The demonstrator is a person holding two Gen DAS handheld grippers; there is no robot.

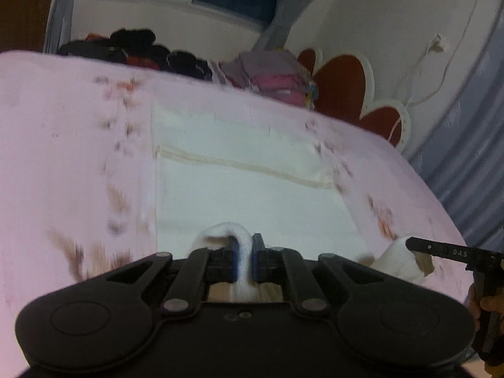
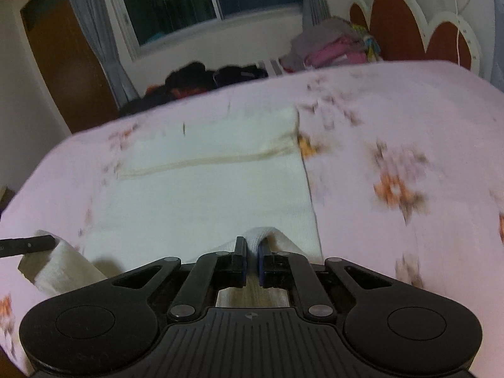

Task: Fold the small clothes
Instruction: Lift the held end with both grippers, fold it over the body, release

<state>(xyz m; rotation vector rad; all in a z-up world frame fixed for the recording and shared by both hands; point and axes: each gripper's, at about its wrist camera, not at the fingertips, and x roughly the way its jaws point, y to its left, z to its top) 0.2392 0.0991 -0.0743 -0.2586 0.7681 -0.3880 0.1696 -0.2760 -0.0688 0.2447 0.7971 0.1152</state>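
Left tool [image 1: 245, 260] and right tool [image 2: 251, 263] each pinch the white cloth's [image 1: 252, 201] 6 o'clock hem; uneven lifting risks a skewed fold on the bed [image 2: 393, 119].

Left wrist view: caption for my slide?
Left gripper pinches the white cloth's near edge on a pink bed.

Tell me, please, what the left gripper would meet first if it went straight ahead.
Probably the white garment it already pinches, spread ahead on the pink bedsheet; the left gripper points along it, though depth is unclear.
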